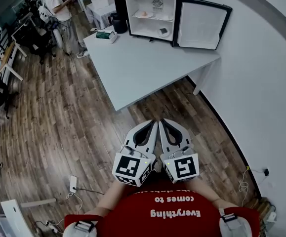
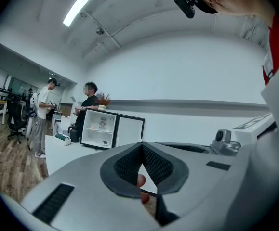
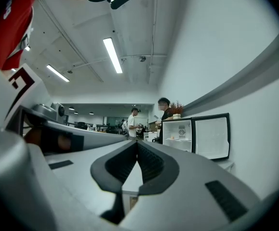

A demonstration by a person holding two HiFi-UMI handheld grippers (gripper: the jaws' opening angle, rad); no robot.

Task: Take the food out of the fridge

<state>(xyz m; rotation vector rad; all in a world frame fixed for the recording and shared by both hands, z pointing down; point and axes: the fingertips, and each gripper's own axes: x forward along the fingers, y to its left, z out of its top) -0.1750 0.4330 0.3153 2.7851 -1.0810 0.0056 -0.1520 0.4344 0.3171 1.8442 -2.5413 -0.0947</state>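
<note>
- Left gripper view: left gripper (image 2: 141, 145) has its jaws closed, ribbed pads meeting at the tip, nothing held
- Same view: a pinkish shape (image 2: 140, 181) shows through the gap below the pads, possibly a finger, too blurred to say
- Right gripper view: right gripper (image 3: 137, 143) has its jaws closed the same way and holds nothing
- Head view only: both grippers are held side by side close to the person's red shirt (image 1: 175, 214), tips nearly touching, above the wood floor (image 1: 59, 122), pointing toward the desk (image 1: 147, 68)
- Fridge (image 1: 131, 26) stands at the far end of the white desk, well apart from both grippers, its door (image 1: 200, 26) swung open to the right
- Food is inside the fridge: a peach-coloured item (image 1: 143, 14) on the upper shelf and a small dark item (image 1: 163, 32) on the fridge floor; the dark one is plain only from the head view
- Dark jug (image 1: 119, 22) and green box (image 1: 104, 34) sit on the desk just left of the fridge
- Gripper views add a potted plant (image 2: 102, 100) on top of the fridge
- Person in a white top (image 1: 59, 6) stands off the desk's left end; a second person in a dark top (image 2: 87, 105), behind the fridge, shows whole only in the gripper views
</note>
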